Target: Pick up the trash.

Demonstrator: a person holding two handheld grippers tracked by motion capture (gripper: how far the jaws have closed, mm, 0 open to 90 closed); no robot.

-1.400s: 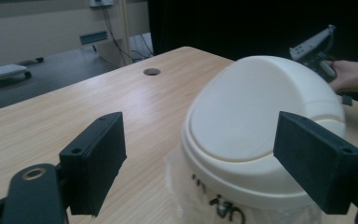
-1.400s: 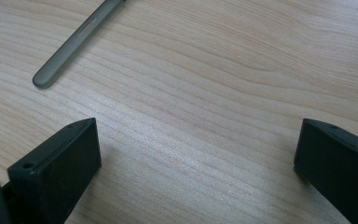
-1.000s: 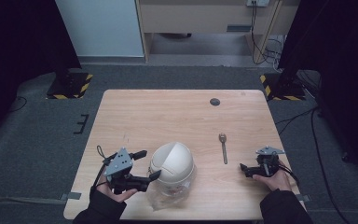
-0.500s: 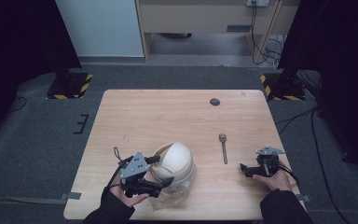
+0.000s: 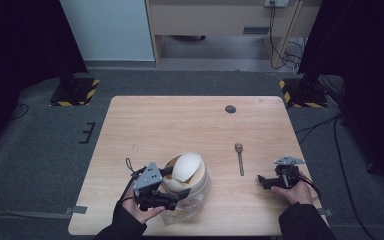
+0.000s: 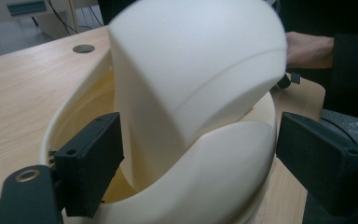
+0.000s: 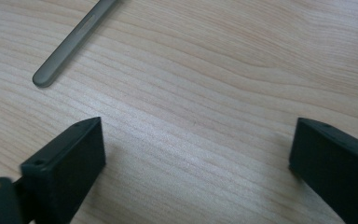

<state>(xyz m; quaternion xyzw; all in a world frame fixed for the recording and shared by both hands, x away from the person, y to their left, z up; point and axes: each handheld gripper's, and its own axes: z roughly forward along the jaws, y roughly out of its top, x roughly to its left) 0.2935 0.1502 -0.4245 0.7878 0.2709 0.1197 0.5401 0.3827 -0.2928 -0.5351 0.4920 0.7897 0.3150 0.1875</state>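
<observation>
Two cream bowls sit near the table's front, left of centre. The upper bowl (image 5: 186, 166) (image 6: 191, 70) lies tilted, mouth down, in the lower bowl (image 5: 196, 187) (image 6: 214, 177). My left gripper (image 5: 176, 184) (image 6: 205, 168) is open, its jaws on either side of the stacked bowls, one by the lower bowl's rim and the other outside its far wall. A metal spoon (image 5: 239, 159) (image 7: 70, 44) lies flat to the right. My right gripper (image 5: 262, 182) (image 7: 200, 158) is open low over bare wood, just right of the spoon's handle.
A small dark round disc (image 5: 230, 108) (image 6: 83, 48) is set in the wooden table (image 5: 170, 125) near its far edge. Something clear and crumpled (image 5: 192, 206) lies under the bowls at the front edge. The person's other hand (image 6: 307, 46) is beyond the bowls.
My left gripper has moved right up to the bowls and now brackets them. The upper bowl has tipped from a dome to a tilt, baring the lower bowl's inside. The right gripper stayed still.
</observation>
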